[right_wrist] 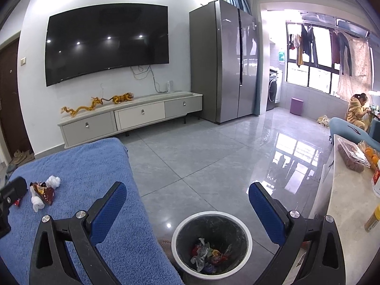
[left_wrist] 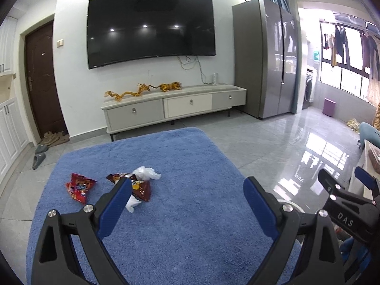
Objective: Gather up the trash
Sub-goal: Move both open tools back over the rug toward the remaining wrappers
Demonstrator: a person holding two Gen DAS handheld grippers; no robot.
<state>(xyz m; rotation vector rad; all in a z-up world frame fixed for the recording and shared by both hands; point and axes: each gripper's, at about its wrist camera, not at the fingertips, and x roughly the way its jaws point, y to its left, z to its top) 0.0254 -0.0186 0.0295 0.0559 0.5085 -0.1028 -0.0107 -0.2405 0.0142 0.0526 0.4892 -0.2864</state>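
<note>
On the blue cloth (left_wrist: 180, 204) lie a red snack wrapper (left_wrist: 79, 187), a dark brown snack wrapper (left_wrist: 142, 186) and crumpled white tissues (left_wrist: 147, 173). My left gripper (left_wrist: 187, 194) is open and empty above the cloth, its left finger just in front of the brown wrapper. My right gripper (right_wrist: 187, 201) is open and empty, held above a black bin with a white rim (right_wrist: 211, 216) that holds several wrappers. The brown wrapper (right_wrist: 44, 191) and tissues (right_wrist: 53, 181) also show at the left of the right wrist view. The right gripper also shows in the left wrist view (left_wrist: 342, 185).
A TV cabinet (left_wrist: 171, 109) with dragon and tiger figures stands against the wall under a large TV. A grey fridge (right_wrist: 223, 61) stands to the right. A counter (right_wrist: 349, 204) with fruit and packages runs along the right. A person (right_wrist: 357, 111) sits far right.
</note>
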